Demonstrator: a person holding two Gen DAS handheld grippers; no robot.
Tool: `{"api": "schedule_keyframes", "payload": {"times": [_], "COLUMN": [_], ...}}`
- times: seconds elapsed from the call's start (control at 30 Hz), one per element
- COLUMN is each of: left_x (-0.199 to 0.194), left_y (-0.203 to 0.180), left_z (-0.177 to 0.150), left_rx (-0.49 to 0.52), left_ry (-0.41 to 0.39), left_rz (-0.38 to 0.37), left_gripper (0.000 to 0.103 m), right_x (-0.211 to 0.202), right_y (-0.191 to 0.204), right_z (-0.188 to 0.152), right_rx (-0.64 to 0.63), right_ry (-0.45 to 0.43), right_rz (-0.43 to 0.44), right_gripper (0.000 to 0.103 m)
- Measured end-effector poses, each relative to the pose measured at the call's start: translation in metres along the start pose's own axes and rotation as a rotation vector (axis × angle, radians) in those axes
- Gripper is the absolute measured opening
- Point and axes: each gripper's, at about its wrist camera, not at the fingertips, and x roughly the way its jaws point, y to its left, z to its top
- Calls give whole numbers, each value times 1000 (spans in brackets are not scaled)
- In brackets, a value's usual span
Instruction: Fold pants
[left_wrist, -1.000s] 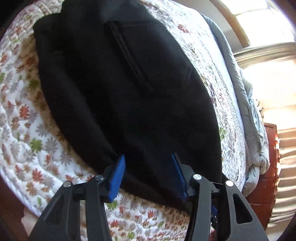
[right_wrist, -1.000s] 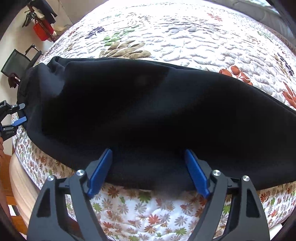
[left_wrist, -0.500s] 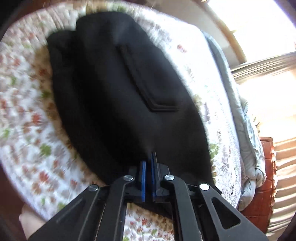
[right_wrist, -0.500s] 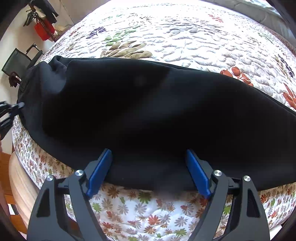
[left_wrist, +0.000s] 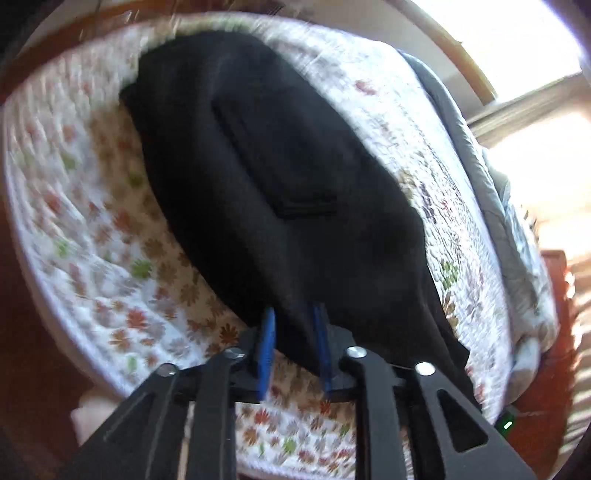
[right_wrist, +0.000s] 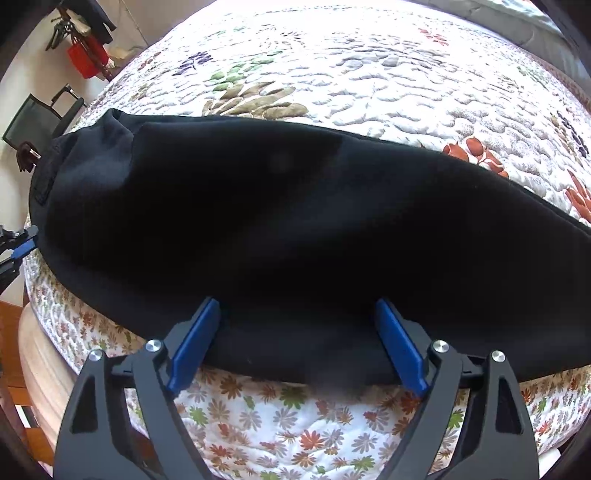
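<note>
Black pants (left_wrist: 280, 192) lie flat on a floral quilt (left_wrist: 92, 229), with a back pocket (left_wrist: 273, 162) facing up. My left gripper (left_wrist: 293, 325) has its blue pads partly apart, with a fold of the pants' near edge between them; the view is blurred. In the right wrist view the pants (right_wrist: 295, 221) stretch across the bed. My right gripper (right_wrist: 297, 317) is wide open, its pads straddling the pants' near edge. The left gripper also shows at the far left of the right wrist view (right_wrist: 22, 240).
A grey blanket (left_wrist: 491, 184) is bunched along the bed's far side, beside a red-brown wooden cabinet (left_wrist: 554, 354). In the right wrist view a black chair (right_wrist: 40, 114) and a red bag (right_wrist: 83, 61) stand past the bed's left end. The bed edge (right_wrist: 40, 343) is close.
My left gripper closed on the pants' edge half a second ago and its pads now stand partly apart around the fabric; its view has shifted and blurred. My right gripper stays open and still.
</note>
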Motion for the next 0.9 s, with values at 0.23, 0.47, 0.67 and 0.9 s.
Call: {"api": "schedule_keyframes", "payload": {"times": [0.23,0.47,0.67,0.9], "left_x": [-25,24,64,61], "left_y": [-43,-62,-38,-41], "left_z": [-4,24,38,40], "left_rx": [255,357,377,398], "left_ry": [-104,-78,-31,-22], "left_rz": [67,175,241,189], "left_gripper": [71,84,97,99], "right_x": [-36,-48,-17,22], "right_y": [19,61,90,117], "right_z": [23,68,99,128], "right_rx": [-38,-130,-214,-328], "right_ry": [-87,-146,-96,-26], "right_rz": [93,234,271,366], "right_gripper": [73,73,73,73]}}
